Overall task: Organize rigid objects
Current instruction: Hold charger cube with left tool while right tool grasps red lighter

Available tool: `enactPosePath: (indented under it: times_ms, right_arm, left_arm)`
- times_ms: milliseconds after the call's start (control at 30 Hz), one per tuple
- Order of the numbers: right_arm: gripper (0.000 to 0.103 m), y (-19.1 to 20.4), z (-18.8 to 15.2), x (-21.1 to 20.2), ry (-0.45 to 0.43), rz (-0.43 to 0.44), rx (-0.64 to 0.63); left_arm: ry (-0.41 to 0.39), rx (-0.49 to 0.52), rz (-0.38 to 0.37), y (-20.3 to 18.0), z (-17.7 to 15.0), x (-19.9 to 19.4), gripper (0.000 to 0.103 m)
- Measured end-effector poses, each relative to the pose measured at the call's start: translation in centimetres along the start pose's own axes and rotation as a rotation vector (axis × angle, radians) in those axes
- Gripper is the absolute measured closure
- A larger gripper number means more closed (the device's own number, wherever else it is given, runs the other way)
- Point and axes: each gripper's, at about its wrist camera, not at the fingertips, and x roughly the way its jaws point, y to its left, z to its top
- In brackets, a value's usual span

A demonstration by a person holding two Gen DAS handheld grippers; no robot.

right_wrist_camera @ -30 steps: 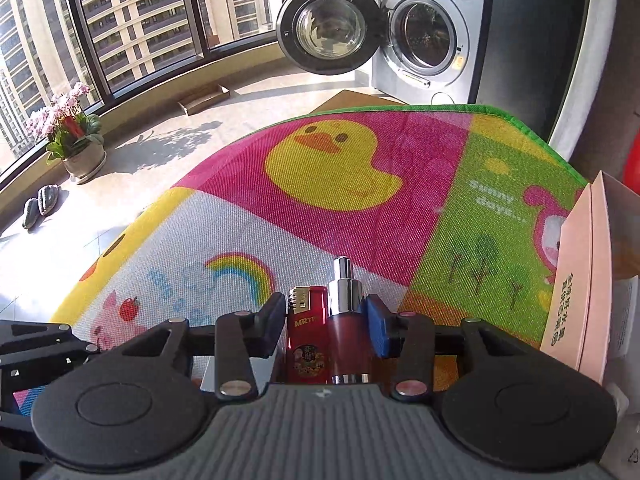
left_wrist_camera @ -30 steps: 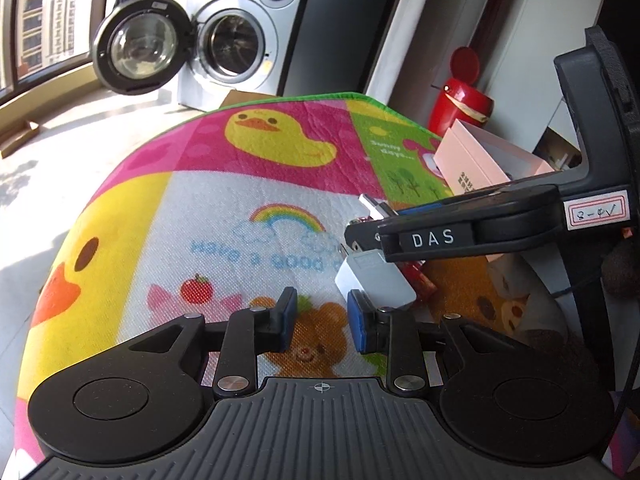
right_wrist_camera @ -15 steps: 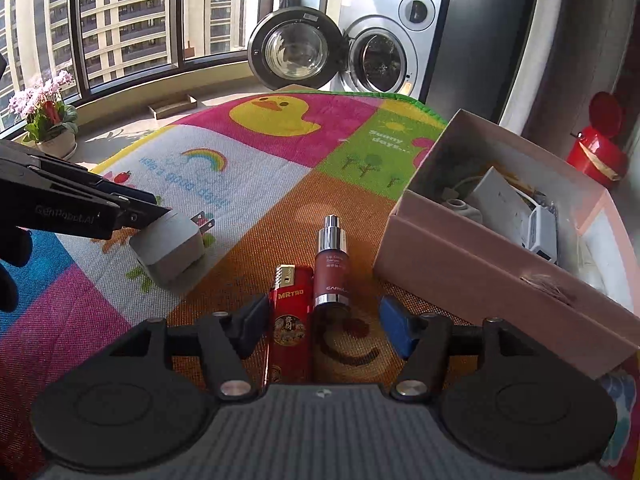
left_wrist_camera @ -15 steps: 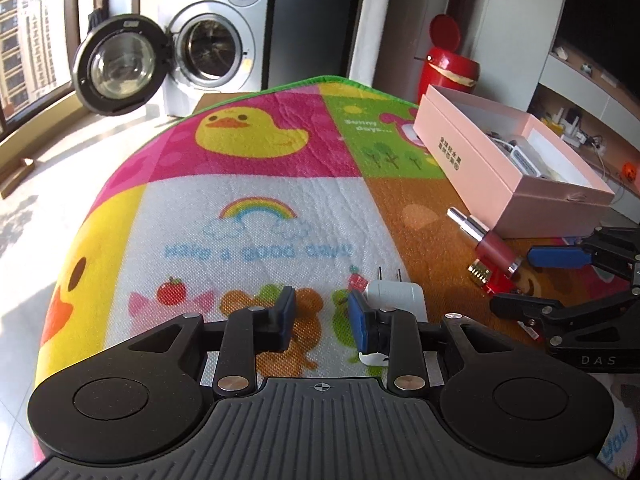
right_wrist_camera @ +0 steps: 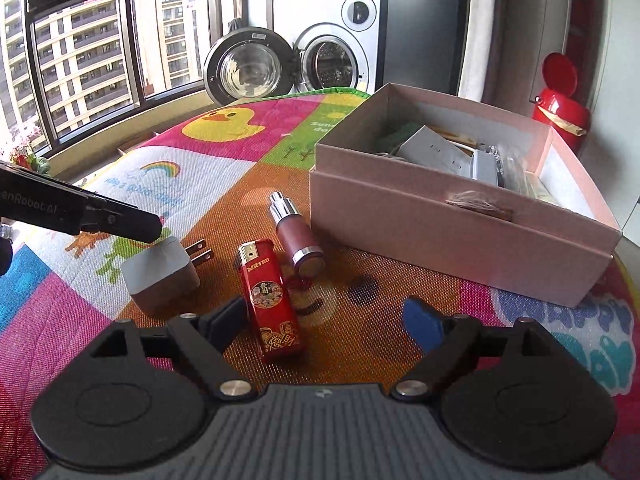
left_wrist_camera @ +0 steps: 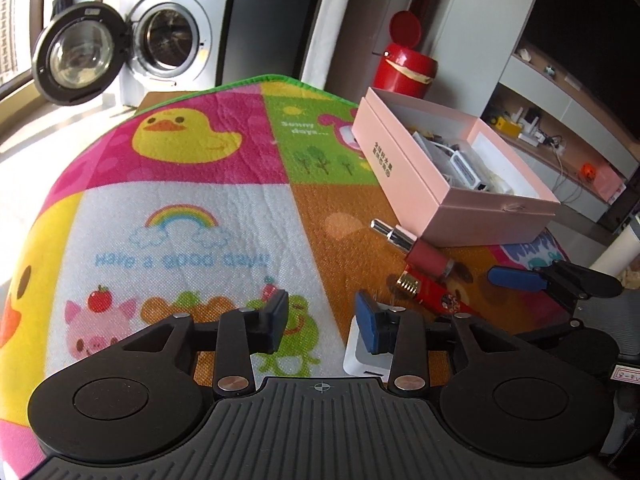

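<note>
While both tools are opening, nothing is clamped in either one. The right tool (right_wrist_camera: 332, 320) stands wide apart over the mat (right_wrist_camera: 400, 272), with the lower end of the red lighter (right_wrist_camera: 270, 300) between its fingers, near the left one. Just beside the lighter lies a small bottle (right_wrist_camera: 298, 238), close to the pink box (right_wrist_camera: 440, 224). The left tool (left_wrist_camera: 322, 318) is partly apart; the white charger (left_wrist_camera: 366, 360) lies on the mat beneath its right finger (left_wrist_camera: 370, 326), not gripped.
</note>
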Motion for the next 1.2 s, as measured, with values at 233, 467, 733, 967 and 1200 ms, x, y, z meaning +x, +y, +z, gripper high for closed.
enactPosePath:
  times_ms: [233,467,733,967,1200]
  right_arm:
    - [0.017,0.1,0.0,0.2,0.000,-0.005,0.004]
    - [0.016,0.1,0.0,0.3,0.000,-0.007,0.005]
    - [0.015,0.0,0.1,0.4,0.005,0.001,0.011]
    - [0.000,0.1,0.4,0.7,0.061,0.053,-0.018]
    - [0.012,-1.2,-0.3,-0.9,0.052,-0.030,-0.041]
  left_arm:
    - [0.060,0.187,-0.002,-4.3,-1.3,0.6,0.061]
    - [0.065,0.177,0.053,-4.0,-1.4,2.0,0.061]
    - [0.016,0.121,0.057,-3.3,-0.9,2.9,0.063]
    - [-0.068,0.123,0.062,-3.4,-2.5,2.6,0.063]
    - [-0.041,0.111,0.018,-2.6,-2.5,1.9,0.063]
